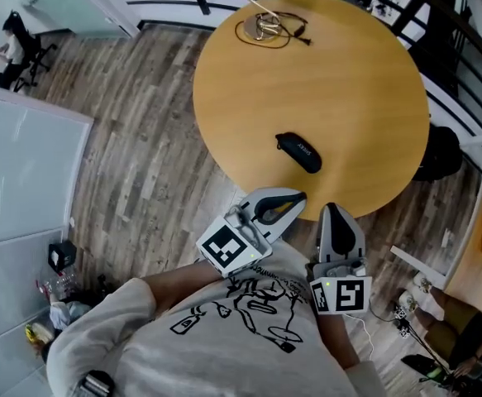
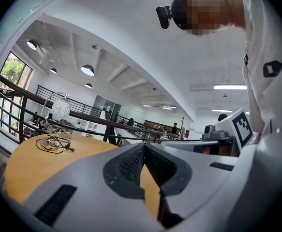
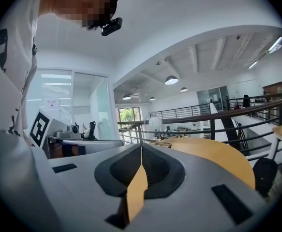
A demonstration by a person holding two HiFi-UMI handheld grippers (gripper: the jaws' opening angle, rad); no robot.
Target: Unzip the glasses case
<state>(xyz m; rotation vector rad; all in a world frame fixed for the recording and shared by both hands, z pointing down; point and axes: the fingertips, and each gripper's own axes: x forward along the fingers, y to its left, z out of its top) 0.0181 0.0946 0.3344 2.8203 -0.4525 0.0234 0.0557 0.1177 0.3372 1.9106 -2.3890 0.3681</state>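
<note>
Glasses case lies on round wooden table; left gripper and right gripper pressed together.

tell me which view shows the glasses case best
The head view: the case lies whole and uncovered on the table, seen from above. Neither gripper view shows it; each catches only part of the tabletop.

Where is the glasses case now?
Head view: the glasses case lies on the round table, toward its near edge, just beyond the left gripper and right gripper, touched by neither.
</note>
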